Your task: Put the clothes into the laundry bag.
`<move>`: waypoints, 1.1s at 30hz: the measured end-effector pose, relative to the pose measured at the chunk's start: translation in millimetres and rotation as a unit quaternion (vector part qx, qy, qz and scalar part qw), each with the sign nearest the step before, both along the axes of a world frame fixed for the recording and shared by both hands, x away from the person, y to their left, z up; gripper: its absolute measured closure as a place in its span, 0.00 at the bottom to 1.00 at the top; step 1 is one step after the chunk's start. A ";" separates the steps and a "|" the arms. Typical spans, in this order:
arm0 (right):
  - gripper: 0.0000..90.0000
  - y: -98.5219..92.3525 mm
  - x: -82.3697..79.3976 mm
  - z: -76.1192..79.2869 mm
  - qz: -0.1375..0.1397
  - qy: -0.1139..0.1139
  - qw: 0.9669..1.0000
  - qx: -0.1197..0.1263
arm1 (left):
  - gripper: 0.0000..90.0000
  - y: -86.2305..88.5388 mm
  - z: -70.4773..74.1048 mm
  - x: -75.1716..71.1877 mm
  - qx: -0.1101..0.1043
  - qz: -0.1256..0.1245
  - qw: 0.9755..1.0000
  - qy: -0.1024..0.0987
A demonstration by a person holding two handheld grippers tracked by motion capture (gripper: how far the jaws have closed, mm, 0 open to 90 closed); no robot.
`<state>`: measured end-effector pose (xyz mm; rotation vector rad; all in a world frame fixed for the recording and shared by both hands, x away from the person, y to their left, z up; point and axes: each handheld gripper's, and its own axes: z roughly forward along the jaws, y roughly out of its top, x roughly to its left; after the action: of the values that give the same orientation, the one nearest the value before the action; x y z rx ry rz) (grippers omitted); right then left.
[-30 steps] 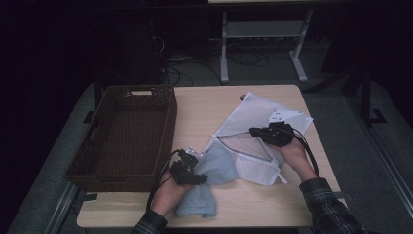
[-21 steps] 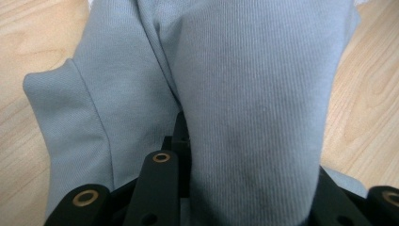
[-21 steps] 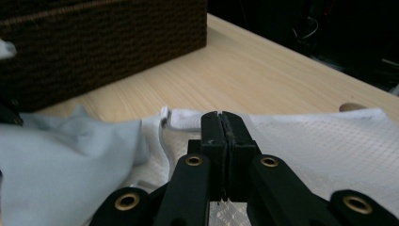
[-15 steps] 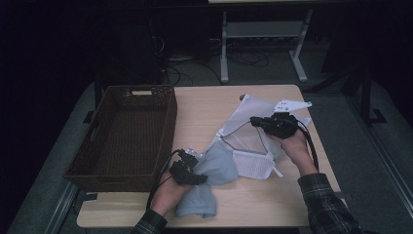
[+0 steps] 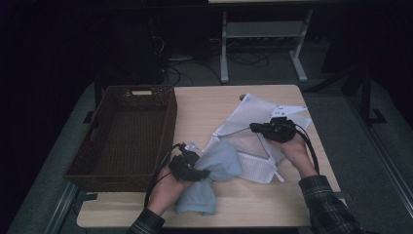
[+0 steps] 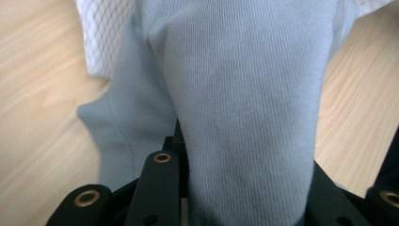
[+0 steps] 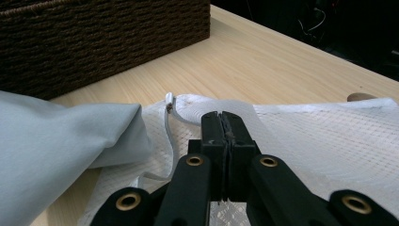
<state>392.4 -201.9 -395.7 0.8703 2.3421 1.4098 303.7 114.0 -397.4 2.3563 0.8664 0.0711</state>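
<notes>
On wood table (image 5: 253,204): ribbed cloth (image 5: 221,163), mesh bag (image 5: 260,163).

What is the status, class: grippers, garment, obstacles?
Left gripper shut on blue garment. Right gripper shut on mesh bag edge. Garment partly inside bag. Basket alongside, nothing blocking.

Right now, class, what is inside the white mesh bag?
One end of the light blue cloth goes into the mesh bag. Anything deeper inside is covered.

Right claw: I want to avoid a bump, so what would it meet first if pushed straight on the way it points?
Probably the light blue cloth, with the wicker basket beyond; the right claw already pinches the mesh bag. Depth is unclear.
</notes>
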 end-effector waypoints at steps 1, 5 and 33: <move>0.98 0.1 -0.1 -0.1 0.001 0.000 1.000 -0.001 | 0.78 -2.6 2.3 0.6 0.001 -0.003 1.000 -0.002; 0.99 0.0 -0.6 1.1 0.001 -0.002 1.000 0.001 | 0.78 -11.2 11.9 4.3 -0.001 -0.015 1.000 -0.013; 0.99 0.7 -12.5 10.6 0.026 -0.006 1.000 0.010 | 0.78 -58.1 10.4 38.0 0.043 -0.047 0.998 -0.023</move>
<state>380.0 -201.2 -385.1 0.8105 2.3608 1.4575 341.7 56.0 -387.0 2.4628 0.7447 0.1256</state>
